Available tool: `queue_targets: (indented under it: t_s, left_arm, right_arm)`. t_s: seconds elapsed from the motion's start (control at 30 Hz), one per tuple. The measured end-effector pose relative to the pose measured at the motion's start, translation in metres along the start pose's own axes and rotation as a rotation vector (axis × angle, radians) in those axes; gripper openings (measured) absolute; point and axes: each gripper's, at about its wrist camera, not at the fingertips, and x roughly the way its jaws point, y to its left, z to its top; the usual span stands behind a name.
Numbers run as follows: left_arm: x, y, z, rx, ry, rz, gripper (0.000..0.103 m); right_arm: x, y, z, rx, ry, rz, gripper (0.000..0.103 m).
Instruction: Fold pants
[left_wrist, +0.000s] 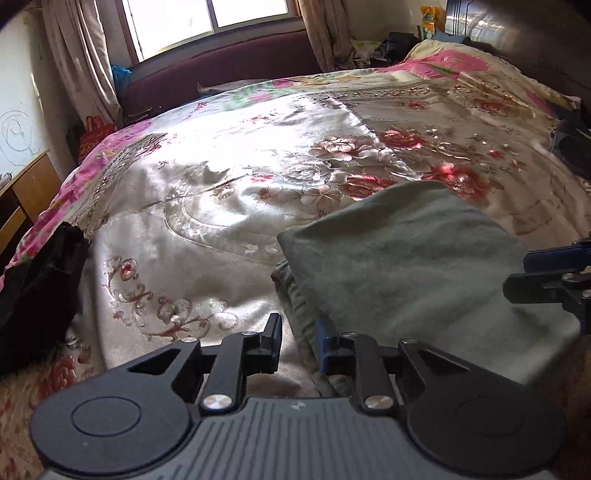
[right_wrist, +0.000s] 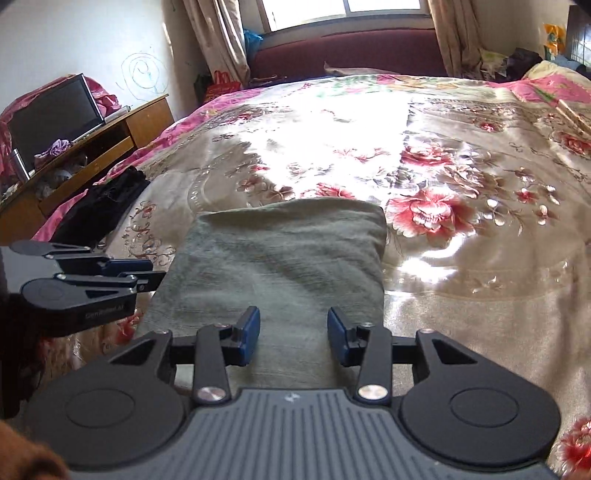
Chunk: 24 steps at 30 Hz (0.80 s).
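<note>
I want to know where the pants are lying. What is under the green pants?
The green pants lie folded on the flowery bedspread, which shows all around them. Whatever lies directly beneath them is covered, so I cannot see it.

Beyond the folded pants (right_wrist: 280, 258) the bedspread (right_wrist: 461, 258) lies open to the far edge. A black garment (right_wrist: 99, 206) blocks the bed's left edge.

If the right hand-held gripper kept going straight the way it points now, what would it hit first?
Most likely the folded grey-green pants: the right hand-held gripper is open and aimed along them, low over the fabric. Beyond lies the floral bedspread. Its height above the cloth is unclear.
</note>
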Motion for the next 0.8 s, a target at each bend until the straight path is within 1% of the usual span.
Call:
queue_targets:
  t_s: [0.1, 0.27, 0.43, 0.5, 0.63, 0.67, 0.73, 0.8]
  left_arm:
    - [-0.004, -0.011, -0.003, -0.006, 0.002, 0.013, 0.035]
    - [-0.01, -0.015, -0.004, -0.031, 0.003, 0.026, 0.037]
    - [-0.014, -0.014, -0.006, -0.04, 0.004, 0.034, 0.043]
    - [-0.016, -0.015, -0.007, -0.039, 0.004, 0.034, 0.044]
    - [-0.015, -0.017, -0.008, -0.03, 0.0, 0.046, 0.048]
    - [-0.014, -0.017, -0.008, -0.031, 0.001, 0.048, 0.049]
    - [-0.01, -0.015, -0.009, -0.033, 0.008, 0.048, 0.051]
    - [-0.005, -0.012, -0.011, -0.033, 0.015, 0.041, 0.052]
  right_arm:
    - [-0.003, -0.001, -0.003, 0.011, -0.008, -0.014, 0.042]
    - [-0.004, -0.008, -0.002, 0.032, -0.009, -0.029, 0.045]
    - [-0.008, -0.009, 0.0, 0.048, -0.019, -0.029, 0.046]
    - [-0.008, -0.009, -0.001, 0.051, -0.02, -0.031, 0.046]
    - [-0.005, -0.016, -0.001, 0.069, -0.019, -0.05, 0.047]
    - [-0.003, -0.02, -0.001, 0.076, -0.018, -0.056, 0.048]
    - [0.002, -0.03, 0.0, 0.097, -0.01, -0.047, 0.056]
    - [0.008, -0.041, 0.001, 0.125, 0.014, -0.005, 0.059]
